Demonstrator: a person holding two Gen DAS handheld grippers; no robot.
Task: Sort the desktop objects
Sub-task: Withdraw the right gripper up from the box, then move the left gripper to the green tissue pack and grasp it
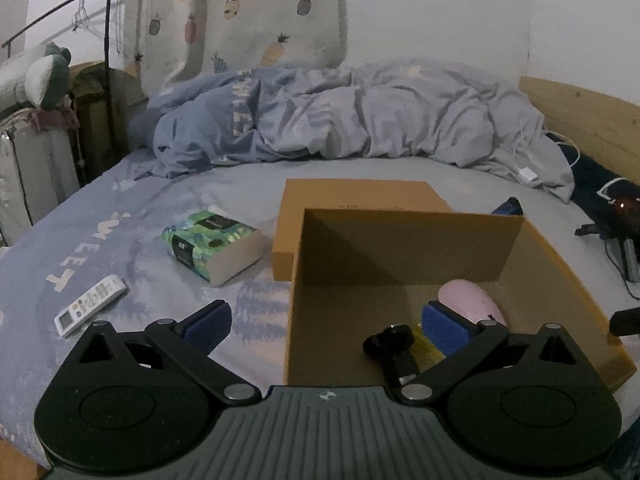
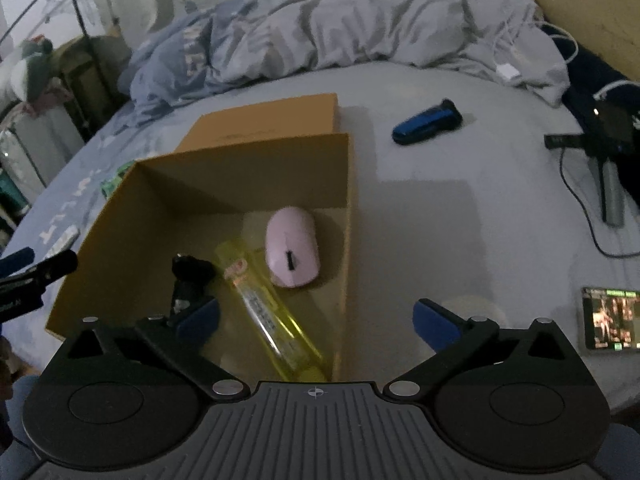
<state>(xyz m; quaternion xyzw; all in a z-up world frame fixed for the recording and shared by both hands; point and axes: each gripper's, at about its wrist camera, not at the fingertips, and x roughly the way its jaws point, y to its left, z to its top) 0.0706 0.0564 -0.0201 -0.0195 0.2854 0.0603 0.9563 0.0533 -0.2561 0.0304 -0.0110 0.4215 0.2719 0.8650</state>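
An open brown cardboard box sits on the bed, and its lid lies behind it. Inside lie a pink mouse, a yellow transparent tube and a small black part. My left gripper is open, straddling the box's left wall. My right gripper is open above the box's right wall, with nothing gripped. A blue shaver lies on the sheet to the right of the box.
A green tissue pack and a white remote lie left of the box. A lit phone and a pale round object are on the right. Crumpled duvet at the back; cables and a tripod far right.
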